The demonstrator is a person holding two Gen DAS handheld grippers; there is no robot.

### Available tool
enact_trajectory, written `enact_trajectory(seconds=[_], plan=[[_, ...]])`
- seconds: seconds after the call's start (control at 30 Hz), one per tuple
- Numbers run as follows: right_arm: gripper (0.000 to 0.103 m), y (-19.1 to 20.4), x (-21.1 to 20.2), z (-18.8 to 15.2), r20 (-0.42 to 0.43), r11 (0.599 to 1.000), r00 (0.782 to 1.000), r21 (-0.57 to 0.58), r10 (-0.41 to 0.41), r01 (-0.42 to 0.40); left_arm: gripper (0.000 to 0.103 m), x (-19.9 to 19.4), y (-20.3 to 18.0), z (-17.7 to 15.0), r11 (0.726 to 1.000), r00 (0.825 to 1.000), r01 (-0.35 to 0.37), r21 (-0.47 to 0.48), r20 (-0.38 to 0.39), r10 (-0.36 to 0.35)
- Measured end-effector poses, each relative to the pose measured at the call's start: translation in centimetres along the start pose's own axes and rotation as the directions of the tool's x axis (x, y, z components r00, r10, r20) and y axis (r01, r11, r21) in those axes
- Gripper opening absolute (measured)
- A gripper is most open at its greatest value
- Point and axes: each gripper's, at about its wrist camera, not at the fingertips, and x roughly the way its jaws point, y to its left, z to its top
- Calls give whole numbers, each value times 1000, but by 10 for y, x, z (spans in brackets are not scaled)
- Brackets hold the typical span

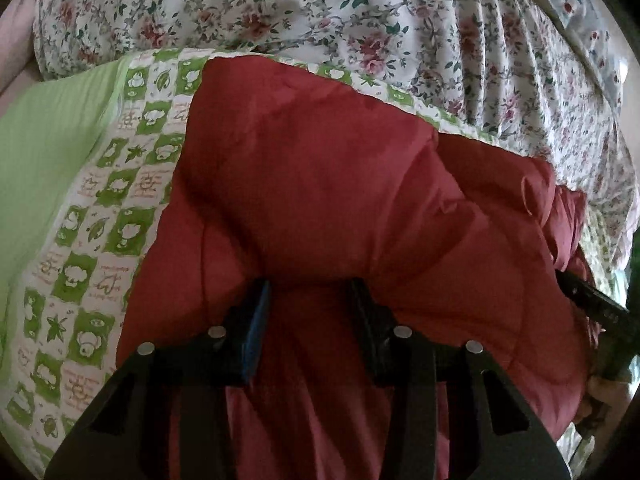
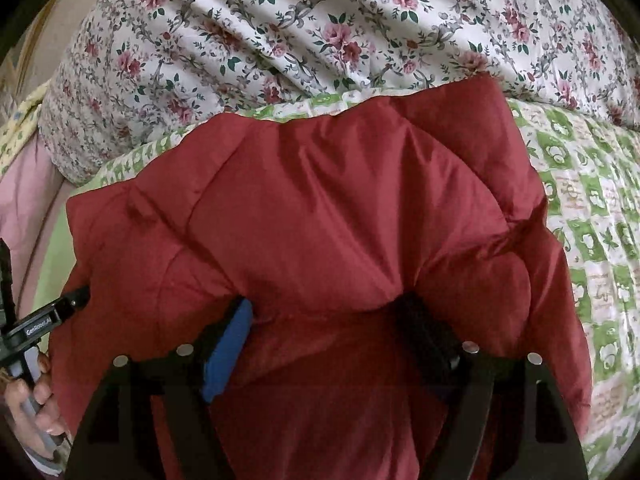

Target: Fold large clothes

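A red puffy quilted jacket [image 1: 320, 184] lies on a green-and-white patterned bedsheet [image 1: 100, 208]; it also fills the right wrist view [image 2: 320, 216]. My left gripper [image 1: 310, 292] has its fingers pushed into a fold of the jacket, with red fabric bunched between them. My right gripper [image 2: 328, 312] likewise holds a fold of jacket between its fingers. The fingertips of both are buried in the fabric. The right gripper's body shows at the right edge of the left view [image 1: 592, 300], and the left gripper's at the left edge of the right view [image 2: 48, 316].
A floral-print duvet [image 1: 360, 12] is heaped behind the jacket, also in the right wrist view [image 2: 320, 28]. The green patterned sheet [image 2: 592, 216] extends to the right. A plain green cloth [image 1: 44, 152] lies at left. A hand [image 2: 32, 400] grips the left gripper's handle.
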Motion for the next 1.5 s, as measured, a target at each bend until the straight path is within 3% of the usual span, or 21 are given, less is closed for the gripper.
enact_trajectory(seconds=[0.37,0.57,0.6,0.73,1.0,1.07,1.13,1.37,1.5], plan=[[79,0,1,-1,13,1000,1000,2,3,-3,40,-49,13,-17,996,997,71,-45,46,-69],[79,0,-26,-3,60,1000,998,11,25,-25,40,-67,30,-21,992,994,100,-71,56,-96],[79,-1,-32,-5,70,1000,997,11,28,-29,41,-69,32,-22,992,993,105,-75,59,-101],[79,-10,-57,-12,104,999,994,14,45,-46,67,-79,43,-26,990,991,105,-90,89,-97],[79,-55,-87,-32,107,996,994,80,37,-46,69,-73,75,-36,978,991,130,-166,65,-121],[79,-66,-94,-36,114,995,993,92,24,-35,77,-70,79,-38,974,989,147,-175,57,-139],[81,-75,-98,-40,114,993,993,110,19,-31,78,-68,83,-39,970,987,159,-187,52,-151],[82,-99,-95,-49,82,983,996,180,20,-35,78,-58,96,-41,951,979,201,-236,29,-200],[82,-110,-85,-52,67,969,995,230,74,-87,83,-54,102,-42,937,973,231,-262,38,-229]])
